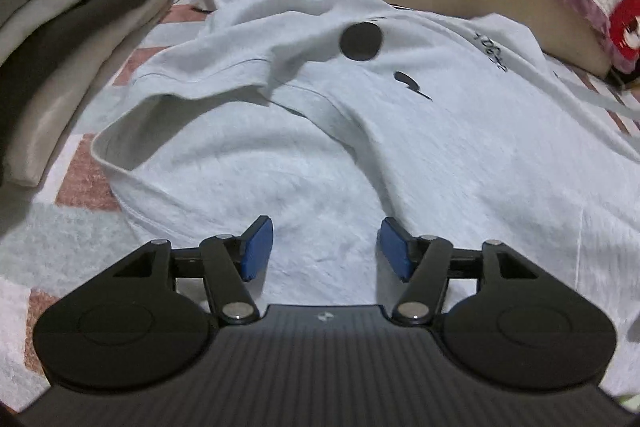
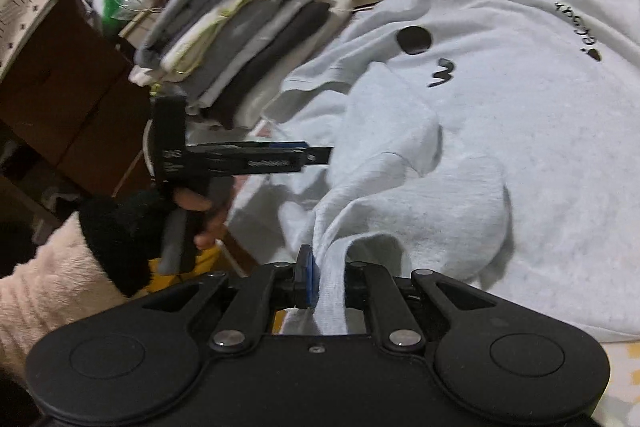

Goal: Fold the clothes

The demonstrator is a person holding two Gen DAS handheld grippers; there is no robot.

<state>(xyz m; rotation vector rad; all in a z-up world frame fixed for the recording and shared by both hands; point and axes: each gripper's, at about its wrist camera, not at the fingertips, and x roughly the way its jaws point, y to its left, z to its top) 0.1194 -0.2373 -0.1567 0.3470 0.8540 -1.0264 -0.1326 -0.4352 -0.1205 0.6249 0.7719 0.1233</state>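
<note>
One garment in work: pale grey sweatshirt (image 1: pixel 400 147), soft fleece-like knit with black printed marks, spread rumpled over a patterned bed cover (image 1: pixel 80 183). Left wrist view: a sleeve or fold with its open cuff lies toward 10 o'clock of the body panel.

Handling, as judged: light, limp, no stiffness; it will drape and bunch wherever lifted, and slide little on the cover. Best holds look to be hems, cuffs and shoulder seams, where doubled cloth gives the pads something to bite.

Left gripper (image 1: pixel 326 247): released, jaws about half apart, blue pads (image 1: pixel 256 251) poised over the cloth with nothing between them; contact with the fabric cannot be told. In the right wrist view this tool sits at 9 o'clock, held by a hand (image 2: pixel 200 215) in a dark fingerless glove.

Right gripper (image 2: pixel 326 279): clenched on a gathered ridge of the sweatshirt, which runs up between the jaws.

One stack of folded clothes (image 2: pixel 240 47) stands beside the sweatshirt at 10 o'clock.
</note>
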